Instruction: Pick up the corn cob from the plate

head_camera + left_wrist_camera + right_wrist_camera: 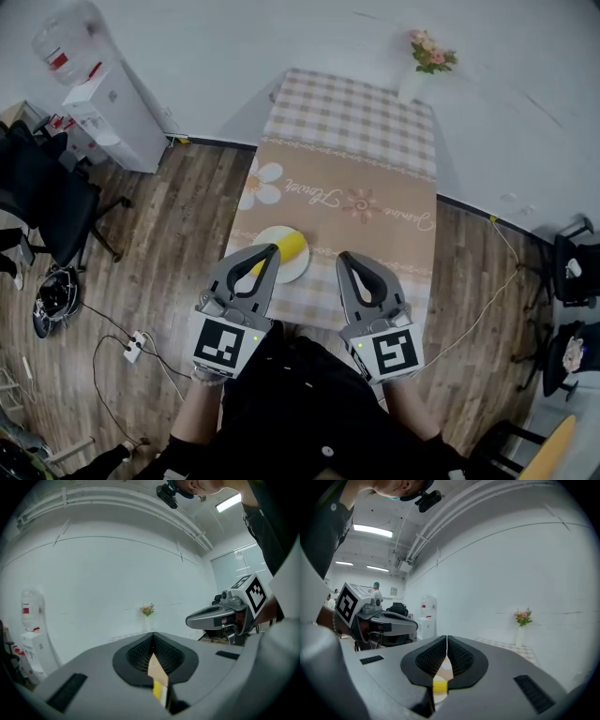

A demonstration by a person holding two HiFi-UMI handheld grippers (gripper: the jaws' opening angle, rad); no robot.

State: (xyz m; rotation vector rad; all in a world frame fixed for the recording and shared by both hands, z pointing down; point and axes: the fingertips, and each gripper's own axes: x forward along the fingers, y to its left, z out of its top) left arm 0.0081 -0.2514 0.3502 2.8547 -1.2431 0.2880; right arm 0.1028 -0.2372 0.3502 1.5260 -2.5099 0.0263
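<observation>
**Both grippers shut, cob on the plate**

The corn cob (291,247) lies on the white plate (294,271), which sits on the table (352,178) near its front edge and left of the middle. The cob is yellow and lies at a slant across the plate.

The left gripper (272,249) has its jaws pressed together at the tips and holds nothing. In the head view its tips overlap the cob's left end; whether they touch it cannot be told. In the left gripper view the cob shows low in the slit behind the tips.

The right gripper (345,256) also has its jaws closed and empty. It is just right of the plate, beside the left gripper.

A vase (412,87) with flowers stands at the table's far end.
</observation>
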